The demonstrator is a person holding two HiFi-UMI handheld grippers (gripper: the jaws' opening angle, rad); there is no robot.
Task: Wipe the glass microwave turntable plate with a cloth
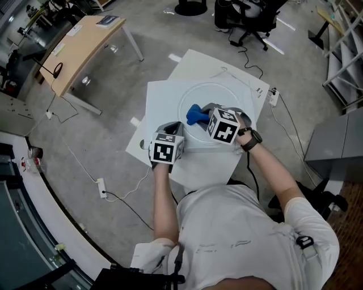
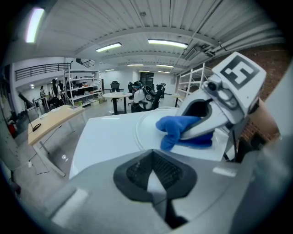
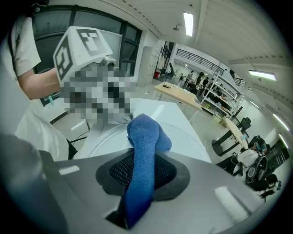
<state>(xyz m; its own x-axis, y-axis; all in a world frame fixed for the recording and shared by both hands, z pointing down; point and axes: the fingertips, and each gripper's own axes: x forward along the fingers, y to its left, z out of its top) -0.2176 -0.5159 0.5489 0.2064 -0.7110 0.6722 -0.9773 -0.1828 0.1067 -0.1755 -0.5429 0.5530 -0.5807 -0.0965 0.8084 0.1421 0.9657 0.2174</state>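
A round glass turntable plate [image 1: 218,93] lies on a white table [image 1: 164,96]. A blue cloth [image 1: 196,115] rests on the plate's near part, and my right gripper [image 1: 204,115] is shut on it. In the right gripper view the cloth [image 3: 144,137] runs up out of the closed jaws of my right gripper [image 3: 142,178] and folds over onto the plate [image 3: 183,135]. At the plate's near-left rim, my left gripper [image 1: 177,130] is shut with a thin pale edge, apparently the plate's rim, between its pads [image 2: 137,171]. The left gripper view shows the cloth [image 2: 176,125] under the right gripper [image 2: 194,132].
A wooden desk [image 1: 85,39] stands at the far left and an office chair [image 1: 249,17] beyond the table. A power strip [image 1: 102,187] and cables lie on the floor to the left. At the right stands a grey cabinet [image 1: 334,141].
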